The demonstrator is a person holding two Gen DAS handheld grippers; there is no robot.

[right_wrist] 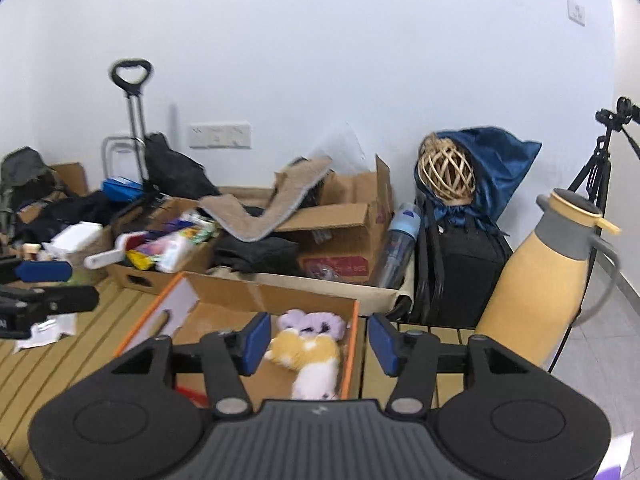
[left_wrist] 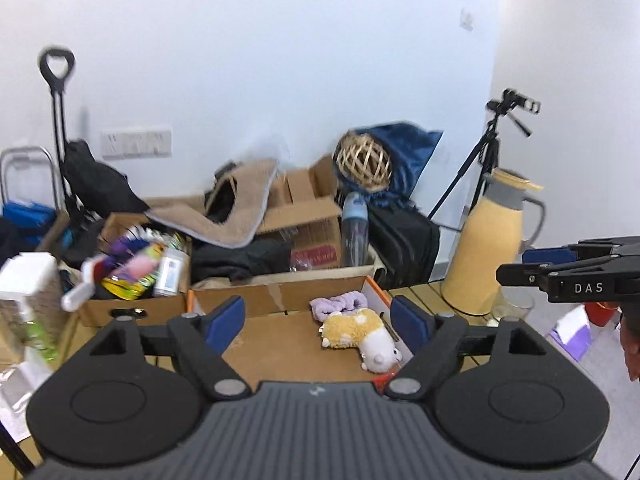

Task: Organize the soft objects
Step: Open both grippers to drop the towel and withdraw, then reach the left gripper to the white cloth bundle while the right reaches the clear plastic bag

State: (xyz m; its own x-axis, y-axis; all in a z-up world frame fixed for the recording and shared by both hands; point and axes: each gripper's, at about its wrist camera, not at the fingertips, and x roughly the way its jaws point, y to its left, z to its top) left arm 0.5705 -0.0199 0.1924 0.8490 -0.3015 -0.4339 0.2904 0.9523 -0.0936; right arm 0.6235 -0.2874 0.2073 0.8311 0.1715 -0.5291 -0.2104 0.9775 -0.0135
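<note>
A yellow and white plush toy (left_wrist: 360, 338) lies in an open cardboard box (left_wrist: 280, 344) on the slatted table, with a purple fluffy scrunchie (left_wrist: 338, 305) behind it. In the right wrist view the plush (right_wrist: 308, 360), the scrunchie (right_wrist: 312, 322) and the box (right_wrist: 248, 300) show too. My left gripper (left_wrist: 318, 322) is open and empty above the box. My right gripper (right_wrist: 316, 344) is open and empty above the box's right edge. The right gripper shows at the right of the left wrist view (left_wrist: 516, 266), and the left gripper at the left of the right wrist view (right_wrist: 78, 284).
A yellow thermos jug (left_wrist: 486, 244) stands on the table to the right (right_wrist: 548, 276). Behind the table are cardboard boxes of clutter (left_wrist: 136, 268), a beige mat (left_wrist: 224, 208), a water bottle (left_wrist: 354, 228), a wicker ball in blue cloth (left_wrist: 364, 162), a black bag (right_wrist: 460, 268), a tripod (left_wrist: 488, 152).
</note>
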